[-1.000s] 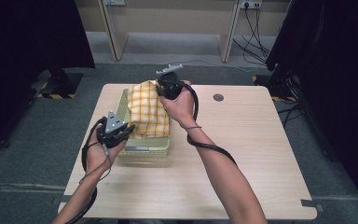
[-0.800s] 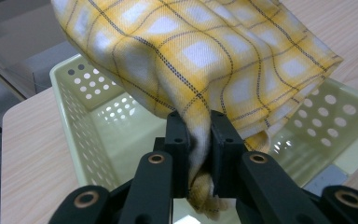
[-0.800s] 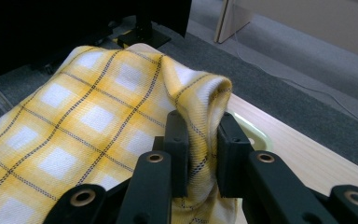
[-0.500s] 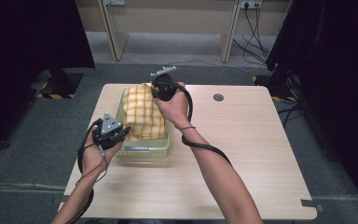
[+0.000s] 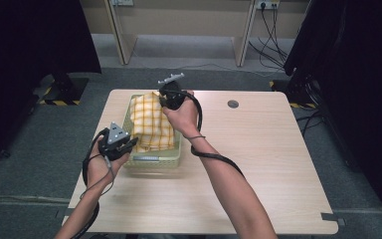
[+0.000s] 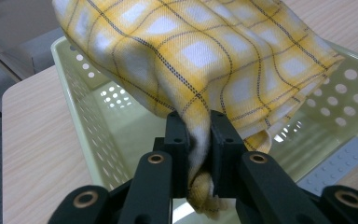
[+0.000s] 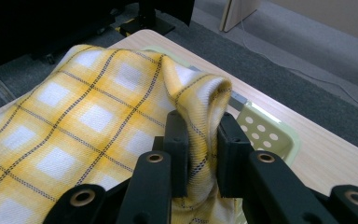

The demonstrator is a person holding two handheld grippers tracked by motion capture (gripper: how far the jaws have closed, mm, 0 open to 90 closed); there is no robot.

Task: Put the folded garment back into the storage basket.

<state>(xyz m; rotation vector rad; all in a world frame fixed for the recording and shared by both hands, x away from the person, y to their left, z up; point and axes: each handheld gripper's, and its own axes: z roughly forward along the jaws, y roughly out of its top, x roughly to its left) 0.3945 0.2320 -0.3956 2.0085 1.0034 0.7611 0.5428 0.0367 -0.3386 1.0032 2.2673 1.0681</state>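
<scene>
A yellow and white checked cloth [image 5: 150, 121] hangs folded over a pale green perforated basket [image 5: 154, 158] on the left part of the table. My left gripper [image 5: 135, 141] is shut on the cloth's near edge; in the left gripper view the cloth [image 6: 200, 60] bunches between the jaws of the left gripper [image 6: 198, 135] above the basket [image 6: 121, 135]. My right gripper [image 5: 163, 98] is shut on the far edge, where a fold of cloth [image 7: 98, 116] is pinched in the right gripper [image 7: 202, 140] over the basket's far rim [image 7: 270, 133].
The wooden table [image 5: 258, 164] stretches bare to the right, with a round grey cable port [image 5: 233, 104] near its far edge. Dark curtains stand on both sides. Cables [image 5: 273, 30] run along the floor behind the table.
Both grippers have carried the cloth a little to the left over the basket. The grips themselves look the same.
</scene>
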